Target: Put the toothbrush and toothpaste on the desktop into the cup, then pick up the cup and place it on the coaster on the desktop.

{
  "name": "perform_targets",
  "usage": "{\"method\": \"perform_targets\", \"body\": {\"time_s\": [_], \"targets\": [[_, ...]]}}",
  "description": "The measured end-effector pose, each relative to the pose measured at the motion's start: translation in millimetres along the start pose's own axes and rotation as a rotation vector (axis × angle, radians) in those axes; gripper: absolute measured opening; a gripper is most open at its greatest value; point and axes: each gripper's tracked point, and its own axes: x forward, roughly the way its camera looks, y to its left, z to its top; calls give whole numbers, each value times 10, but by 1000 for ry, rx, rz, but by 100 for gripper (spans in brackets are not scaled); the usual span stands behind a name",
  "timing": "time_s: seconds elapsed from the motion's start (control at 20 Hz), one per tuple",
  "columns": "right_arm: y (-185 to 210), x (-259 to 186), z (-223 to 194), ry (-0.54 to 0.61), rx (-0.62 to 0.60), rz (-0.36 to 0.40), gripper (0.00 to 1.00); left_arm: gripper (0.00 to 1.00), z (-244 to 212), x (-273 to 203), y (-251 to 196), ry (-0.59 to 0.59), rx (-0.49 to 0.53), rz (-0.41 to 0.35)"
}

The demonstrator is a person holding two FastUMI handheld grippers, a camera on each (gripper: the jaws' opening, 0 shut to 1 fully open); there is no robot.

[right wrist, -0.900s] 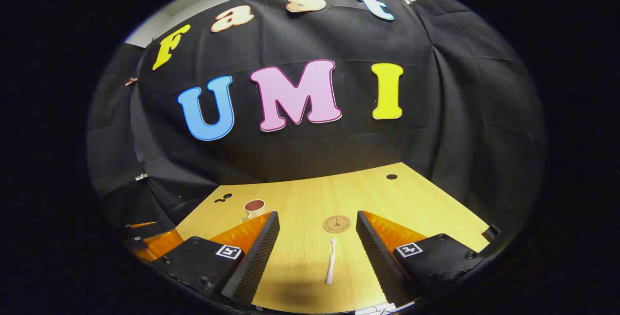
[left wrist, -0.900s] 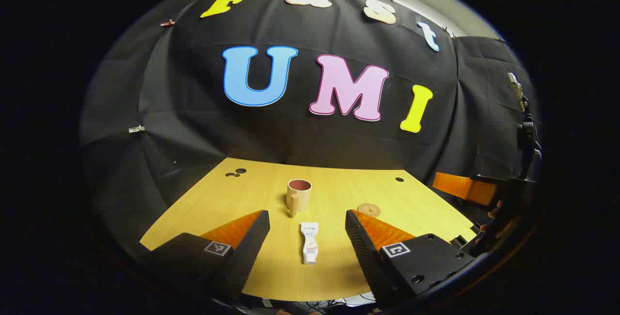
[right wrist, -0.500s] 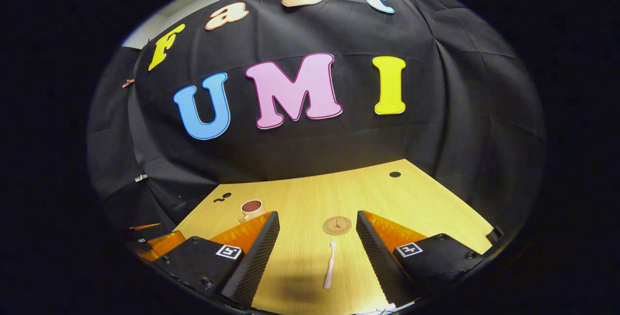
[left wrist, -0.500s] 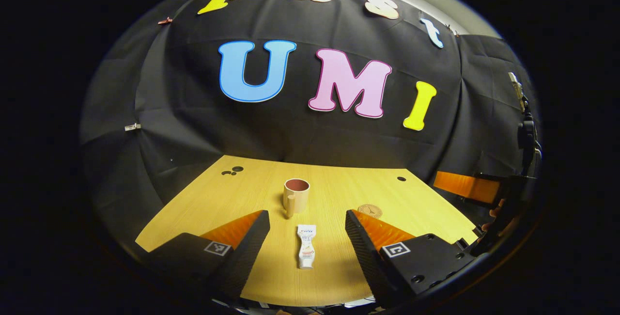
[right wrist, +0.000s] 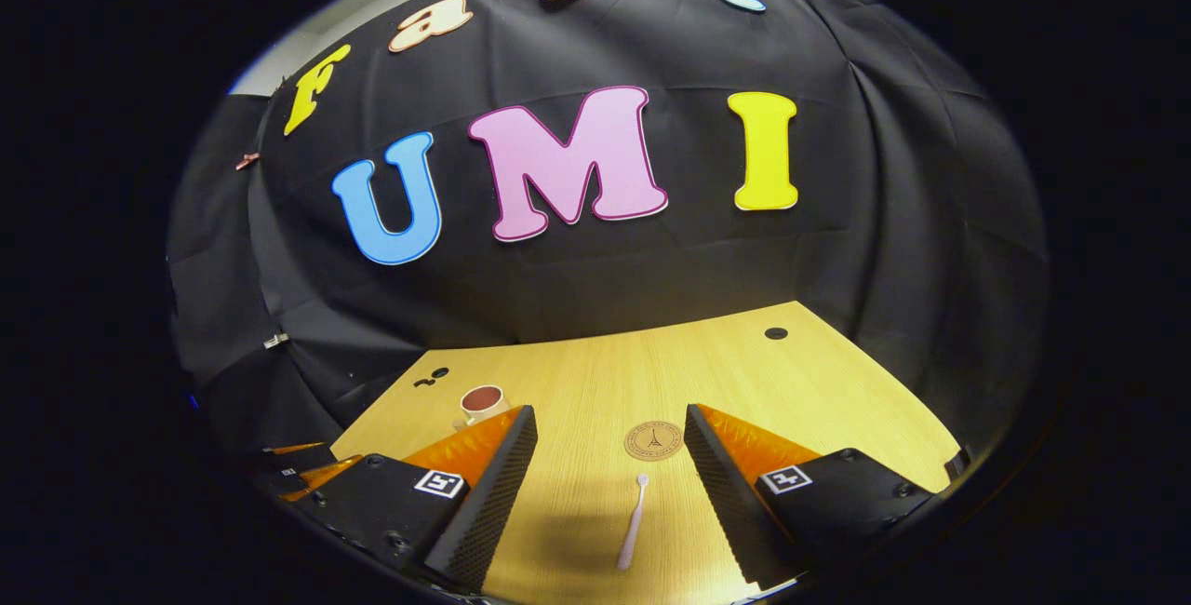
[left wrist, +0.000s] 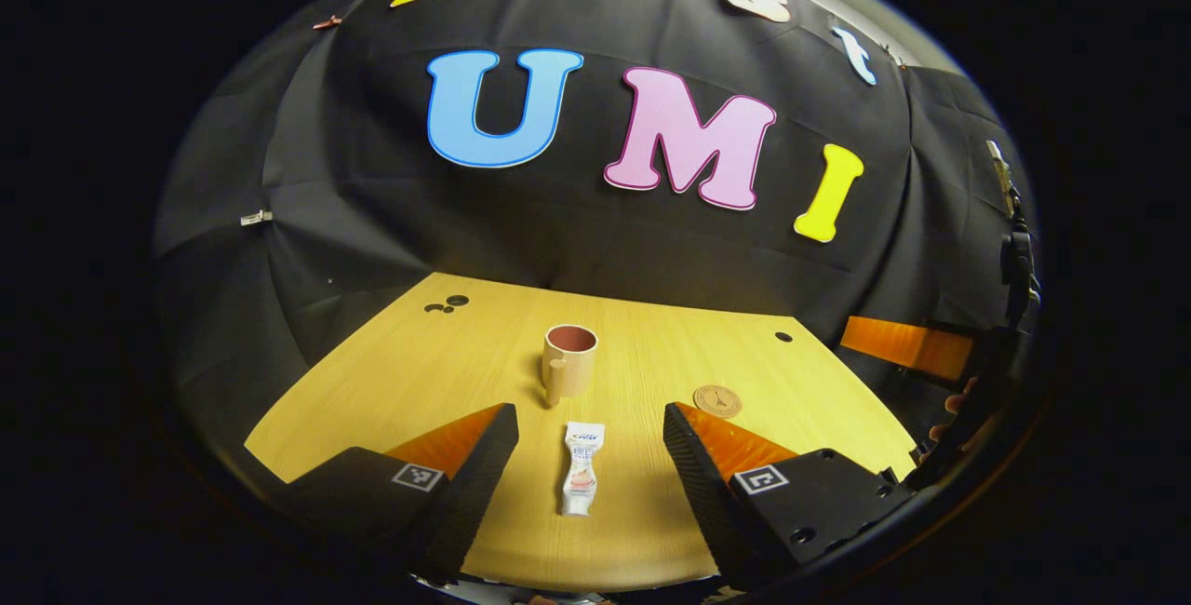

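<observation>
**Both grippers open above the desk, tube and brush untouched**

In the left gripper view the left gripper (left wrist: 590, 428) sits at the bottom centre of the frame with its two fingers spread wide and nothing between them but air. The toothpaste (left wrist: 580, 480) lies flat on the desk (left wrist: 391, 372) in the gap between the fingers, low in the frame, its long side running up and down the picture. Above it, at mid-frame, the cup (left wrist: 568, 363) stands upright with its handle on the lower left side; its inside looks reddish-brown. The coaster (left wrist: 716, 400) lies to the right of the cup and apart from it, just above the tip of the right-hand finger. At the right edge of this view an orange finger of the other gripper and part of a hand (left wrist: 958, 400) show past the desk's edge.

In the right gripper view the right gripper (right wrist: 609, 442) is likewise at the bottom centre, fingers wide apart and holding nothing. The toothbrush (right wrist: 633, 521) lies on the desk between them, slightly tilted, its head pointing up the frame toward the coaster (right wrist: 654, 440), which is near but not touching it. The cup (right wrist: 482, 402) stands at the lower left, partly behind the left-hand finger.
</observation>
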Motion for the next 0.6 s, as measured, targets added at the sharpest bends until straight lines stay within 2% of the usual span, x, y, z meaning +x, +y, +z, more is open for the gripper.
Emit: {"method": "perform_targets", "body": {"time_s": [0.3, 0.6], "targets": [[-223, 225, -118, 52, 8, -4, 98, 98, -118, 368, 151, 85, 10, 41], [-395, 484, -294, 135, -1, 15, 98, 98, -455, 850, 97, 227, 28, 17]]}}
